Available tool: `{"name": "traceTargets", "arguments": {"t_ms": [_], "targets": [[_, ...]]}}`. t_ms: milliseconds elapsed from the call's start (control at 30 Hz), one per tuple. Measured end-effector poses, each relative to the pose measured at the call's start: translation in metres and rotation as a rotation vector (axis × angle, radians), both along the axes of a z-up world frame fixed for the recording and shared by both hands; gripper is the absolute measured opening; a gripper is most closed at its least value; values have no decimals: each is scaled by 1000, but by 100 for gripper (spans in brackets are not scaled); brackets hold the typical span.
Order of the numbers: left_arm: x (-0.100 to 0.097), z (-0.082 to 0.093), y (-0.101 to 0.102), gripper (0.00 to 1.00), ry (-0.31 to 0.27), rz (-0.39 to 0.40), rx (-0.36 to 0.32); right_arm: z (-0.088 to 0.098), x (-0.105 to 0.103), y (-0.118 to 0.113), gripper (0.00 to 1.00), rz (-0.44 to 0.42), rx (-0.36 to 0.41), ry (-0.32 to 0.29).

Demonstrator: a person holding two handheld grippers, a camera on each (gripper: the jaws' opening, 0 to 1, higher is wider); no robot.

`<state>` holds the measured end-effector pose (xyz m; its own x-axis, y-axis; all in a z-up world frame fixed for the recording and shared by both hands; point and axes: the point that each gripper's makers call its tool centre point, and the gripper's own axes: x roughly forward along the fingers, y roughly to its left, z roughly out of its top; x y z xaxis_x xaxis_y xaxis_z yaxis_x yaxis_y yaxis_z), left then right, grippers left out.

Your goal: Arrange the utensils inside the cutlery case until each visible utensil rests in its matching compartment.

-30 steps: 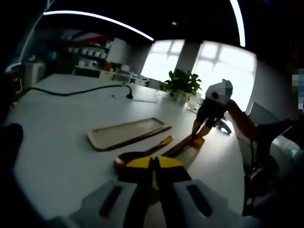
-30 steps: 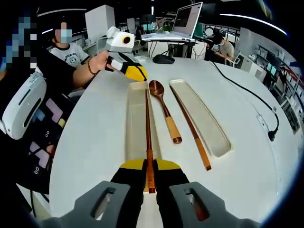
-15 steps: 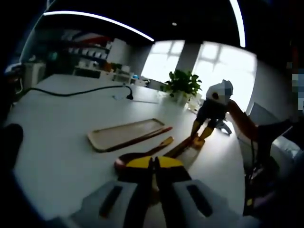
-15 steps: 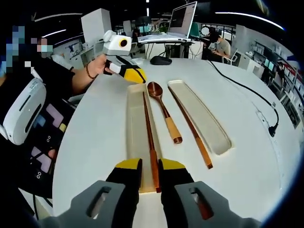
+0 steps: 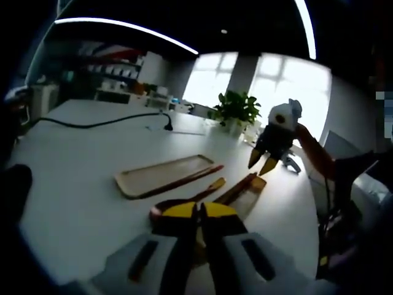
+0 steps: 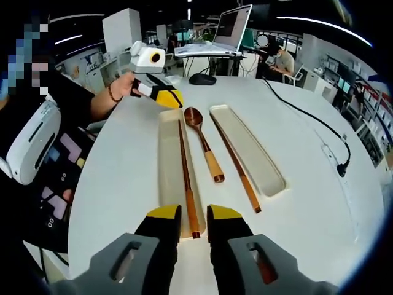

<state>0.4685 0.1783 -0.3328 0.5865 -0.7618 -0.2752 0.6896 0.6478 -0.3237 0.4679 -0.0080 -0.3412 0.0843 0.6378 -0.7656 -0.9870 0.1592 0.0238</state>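
Overall, the white bench (image 6: 319,184) carried everything: two long shallow halves of the cutlery case lay side by side along it. The left case half (image 6: 169,166) held one chopstick (image 6: 186,178) lengthwise, its near end poking just past the tray's near edge. The right case half (image 6: 252,153) lay near it, with the second chopstick (image 6: 236,166) resting along its left rim, partly on the bench. Between the two halves lay the wooden spoon (image 6: 202,144), on the bare bench, bowl pointing away.

A black cable (image 6: 307,120) curved over the bench's far right side, well apart from the case. A laptop (image 6: 224,31) and a mouse (image 6: 201,78) sat at the far end.

In the left gripper view, the left tongs (image 5: 198,215) had their yellow tips pressed together, gripping nothing, hovering just over the spoon's bowl. A hand (image 6: 123,83) held them low at the case's far end, pointed down toward the spoon.

The right tongs (image 6: 193,216) were parted, empty, straddling the near end of the chopstick without touching it. In the left gripper view they (image 5: 265,161) hung above the bench, tips angled down.
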Motion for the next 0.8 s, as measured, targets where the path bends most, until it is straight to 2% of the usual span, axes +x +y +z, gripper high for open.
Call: {"name": "traceTargets", "arguments": {"t_ms": [300,600,700,800], "targets": [[4,7,7,3,-24,14,5,-7,-7,-21,14,-23,-53,8],[-2,2,8,3,-15,8,42,-8,-7,-24,9,-58,-52,19],[-1,7,15,2,-17,39,36,-9,-7,-25,6,-60,-57,20],[-3,3,22,1,-7,59,64,-9,-7,-24,5,-65,-62,19]]}}
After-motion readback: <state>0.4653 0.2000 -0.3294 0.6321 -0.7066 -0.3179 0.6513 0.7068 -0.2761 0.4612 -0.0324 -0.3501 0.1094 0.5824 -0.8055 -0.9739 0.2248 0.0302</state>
